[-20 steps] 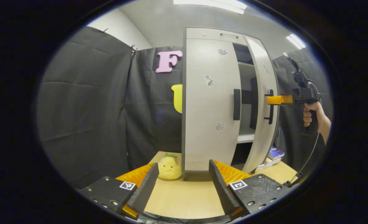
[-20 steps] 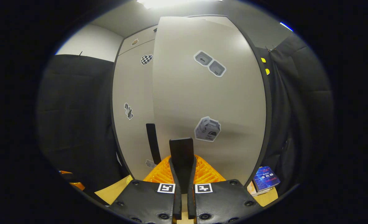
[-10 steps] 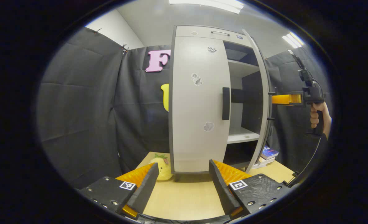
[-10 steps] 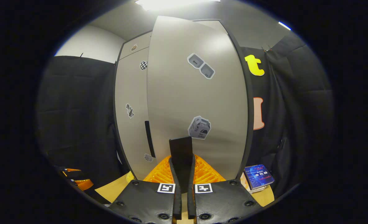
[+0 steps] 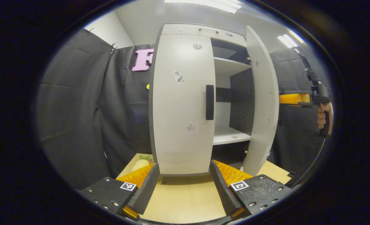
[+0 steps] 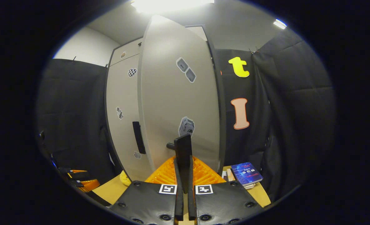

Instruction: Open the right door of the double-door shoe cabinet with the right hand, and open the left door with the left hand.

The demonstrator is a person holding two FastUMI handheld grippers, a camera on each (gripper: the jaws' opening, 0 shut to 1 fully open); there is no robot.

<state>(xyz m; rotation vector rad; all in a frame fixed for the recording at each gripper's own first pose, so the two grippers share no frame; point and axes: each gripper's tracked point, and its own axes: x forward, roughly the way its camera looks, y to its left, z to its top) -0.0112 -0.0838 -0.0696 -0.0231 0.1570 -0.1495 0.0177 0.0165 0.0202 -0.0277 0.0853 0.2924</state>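
Observation:
The pale grey shoe cabinet (image 5: 200, 31) stands on the wooden table (image 5: 185, 200). Its left door (image 5: 181, 103) is closed, with a dark vertical handle (image 5: 209, 102) at its inner edge. My left gripper (image 5: 184, 167) hangs open low in front of that door, apart from it. The right door (image 5: 261, 100) stands swung out, baring shelves (image 5: 230, 136) inside. In the right gripper view my right gripper (image 6: 183, 159) is shut on the right door's dark handle (image 6: 182, 147), against the door's outer face (image 6: 178, 103). The same gripper (image 5: 281, 98), held by a hand (image 5: 324, 115), sits beyond the open door's edge.
A yellow plush toy (image 5: 140, 164) lies on the table left of the cabinet's foot. A blue book (image 6: 246, 173) rests on a stack on the table right of the open door. Black cloth walls close in on both sides.
The right door has swung much farther open with my right gripper on its handle. My left gripper has shifted so the closed left door now sits ahead of it.

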